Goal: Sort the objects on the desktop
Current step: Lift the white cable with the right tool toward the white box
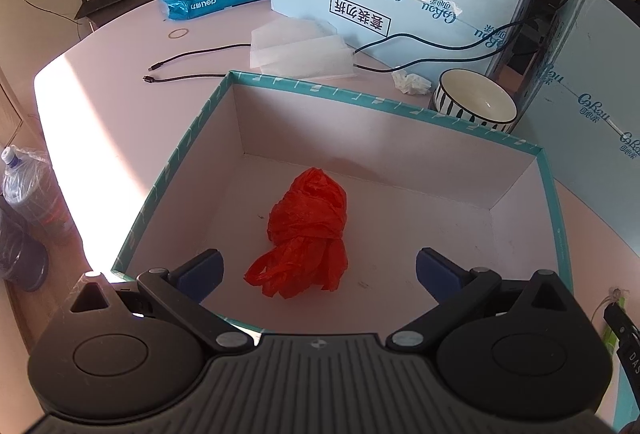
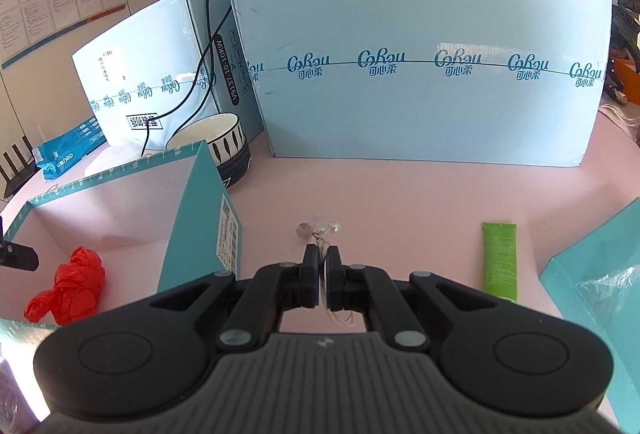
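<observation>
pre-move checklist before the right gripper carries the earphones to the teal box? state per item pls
1. Right gripper jaws shut on white earphones: ok.
2. Cable ends clear of the table: cannot tell; the buds hang ahead of the jaws.
3. Teal box open on top: ok.
4. Space in box beside red plastic bag: ok.
5. Left gripper open, holding nothing: ok.
6. Left gripper out of the drop path: not ok, it hovers over the box.

Each wrist camera looked steeply down along its fingers, the left close over the teal box (image 1: pixel 184 149), the right beside it, both sharing its red bag (image 2: pixel 68 284).
</observation>
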{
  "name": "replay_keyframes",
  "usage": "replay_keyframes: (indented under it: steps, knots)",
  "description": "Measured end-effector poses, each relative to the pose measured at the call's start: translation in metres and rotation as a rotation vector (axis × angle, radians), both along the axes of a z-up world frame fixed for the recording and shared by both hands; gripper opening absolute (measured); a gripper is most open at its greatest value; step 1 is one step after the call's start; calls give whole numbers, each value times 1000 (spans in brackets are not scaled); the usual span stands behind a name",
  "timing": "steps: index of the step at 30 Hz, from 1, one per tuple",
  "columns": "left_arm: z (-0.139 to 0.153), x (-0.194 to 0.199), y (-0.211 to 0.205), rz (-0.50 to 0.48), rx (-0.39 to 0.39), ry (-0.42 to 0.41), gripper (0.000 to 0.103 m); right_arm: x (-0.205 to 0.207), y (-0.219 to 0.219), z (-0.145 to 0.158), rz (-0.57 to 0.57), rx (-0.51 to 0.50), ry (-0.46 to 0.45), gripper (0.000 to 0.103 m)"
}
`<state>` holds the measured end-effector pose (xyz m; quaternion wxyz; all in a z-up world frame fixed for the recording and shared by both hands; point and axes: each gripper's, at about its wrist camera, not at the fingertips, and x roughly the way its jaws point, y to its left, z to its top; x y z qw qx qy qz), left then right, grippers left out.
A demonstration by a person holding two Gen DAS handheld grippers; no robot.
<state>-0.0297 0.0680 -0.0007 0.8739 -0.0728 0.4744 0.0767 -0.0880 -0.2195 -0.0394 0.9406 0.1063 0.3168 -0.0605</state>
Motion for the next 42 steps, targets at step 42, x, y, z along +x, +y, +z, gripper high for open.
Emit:
replay_keyframes:
  steps: [42]
  knots:
    - [8, -15, 37, 117, -37, -33, 103, 21, 21, 34, 49, -52, -81, 3]
